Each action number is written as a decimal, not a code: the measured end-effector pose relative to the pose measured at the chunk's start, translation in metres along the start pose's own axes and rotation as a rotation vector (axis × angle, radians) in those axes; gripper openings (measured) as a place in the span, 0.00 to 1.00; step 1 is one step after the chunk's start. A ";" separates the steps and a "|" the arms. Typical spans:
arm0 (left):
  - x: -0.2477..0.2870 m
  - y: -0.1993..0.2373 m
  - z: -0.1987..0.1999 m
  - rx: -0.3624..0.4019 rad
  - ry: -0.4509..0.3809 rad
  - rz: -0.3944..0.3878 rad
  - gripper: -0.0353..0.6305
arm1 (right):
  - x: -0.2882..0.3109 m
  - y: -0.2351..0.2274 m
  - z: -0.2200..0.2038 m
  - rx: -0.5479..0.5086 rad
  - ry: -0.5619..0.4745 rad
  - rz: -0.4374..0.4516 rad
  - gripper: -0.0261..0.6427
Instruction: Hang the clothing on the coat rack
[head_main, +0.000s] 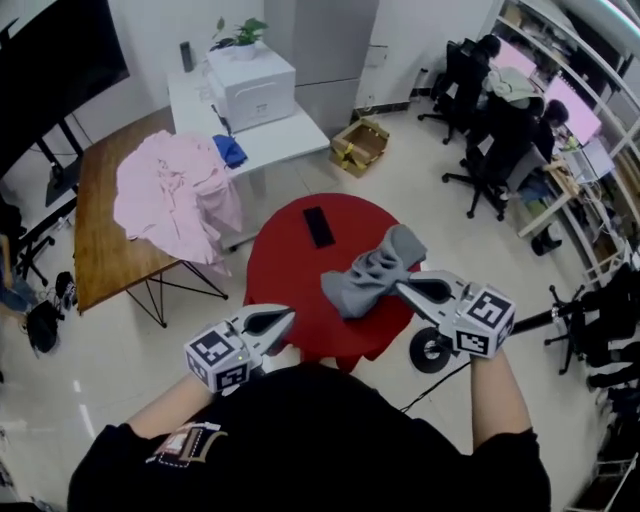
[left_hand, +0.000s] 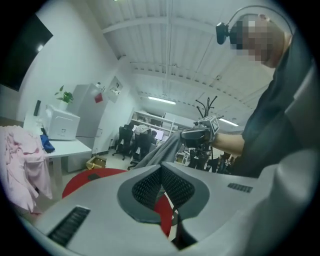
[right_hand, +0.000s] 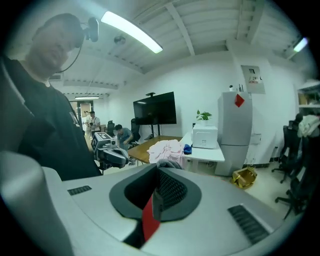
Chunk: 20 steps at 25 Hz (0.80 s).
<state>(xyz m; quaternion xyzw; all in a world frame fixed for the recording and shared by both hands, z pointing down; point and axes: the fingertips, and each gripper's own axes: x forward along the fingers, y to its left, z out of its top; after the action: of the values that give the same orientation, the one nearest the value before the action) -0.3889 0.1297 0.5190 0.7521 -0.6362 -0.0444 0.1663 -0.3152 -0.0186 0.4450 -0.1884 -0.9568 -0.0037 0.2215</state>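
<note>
The grey garment (head_main: 375, 272) is bunched over the right side of the round red table (head_main: 290, 250), its long axis running from near left to far right. My right gripper (head_main: 405, 287) has it clamped by its near right edge, the jaws closed on a fold of the cloth. From there the rest of it trails left and away from the claw. I cannot tell whether the low end rests on the tabletop or hangs just clear of it. My left gripper (head_main: 285, 318) sits at the near left edge of the table, jaws clenched on nothing, apart from the garment. In the left gripper view the coat rack (left_hand: 207, 106) shows its black branching top behind the right gripper, so I judge it stands off to my right, beyond the hand that holds the cloth. That makes the right arm the nearer one to carry it across, with the loose end following on the left, where the empty claw could catch and spread it. A black phone (head_main: 319, 226) lies farther back on the red table. Pink clothing (head_main: 175, 195) is draped over a wooden table (head_main: 100, 250) far left.
</note>
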 end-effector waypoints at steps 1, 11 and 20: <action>0.009 -0.007 0.003 0.013 -0.001 -0.016 0.06 | -0.019 -0.002 0.007 -0.031 0.000 -0.011 0.05; 0.128 -0.106 0.077 0.131 -0.095 -0.188 0.06 | -0.204 -0.024 0.021 -0.135 -0.021 -0.171 0.05; 0.251 -0.215 0.131 0.226 -0.143 -0.367 0.06 | -0.360 -0.039 -0.013 -0.195 -0.038 -0.329 0.05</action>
<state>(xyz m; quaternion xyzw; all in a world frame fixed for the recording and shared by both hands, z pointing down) -0.1765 -0.1102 0.3658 0.8640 -0.4999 -0.0552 0.0246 -0.0245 -0.1853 0.3066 -0.0501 -0.9738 -0.1288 0.1804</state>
